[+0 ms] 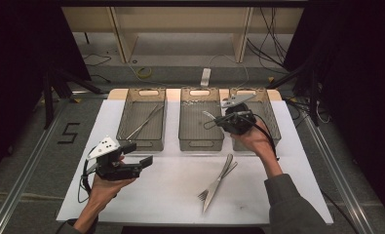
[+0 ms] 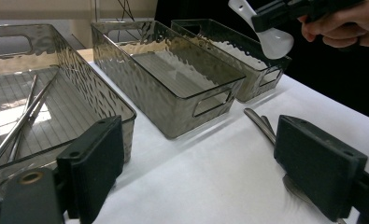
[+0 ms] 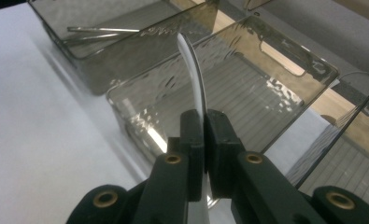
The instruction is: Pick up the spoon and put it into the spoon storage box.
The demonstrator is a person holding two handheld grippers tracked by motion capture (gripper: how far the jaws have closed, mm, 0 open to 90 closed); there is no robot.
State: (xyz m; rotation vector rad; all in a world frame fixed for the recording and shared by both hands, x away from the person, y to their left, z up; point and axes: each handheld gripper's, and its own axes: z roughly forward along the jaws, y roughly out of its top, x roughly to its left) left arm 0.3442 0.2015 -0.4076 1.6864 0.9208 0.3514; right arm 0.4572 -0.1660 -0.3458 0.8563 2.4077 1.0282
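Right gripper (image 1: 227,118) clamps white spoon (image 2: 271,39) above middle bin (image 1: 200,141); likely sorting cutlery, release next. Left gripper (image 1: 134,155) jaws apart, empty.

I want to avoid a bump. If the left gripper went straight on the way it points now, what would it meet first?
Probably the middle bin's near wall: the left gripper, jaws open, faces it across bare white table. Depth is uncertain.

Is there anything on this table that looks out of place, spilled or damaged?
Nothing looks spilled or damaged. A fork and knife lie crossed on the white mat, outside the three bins; the right gripper holds a white spoon.
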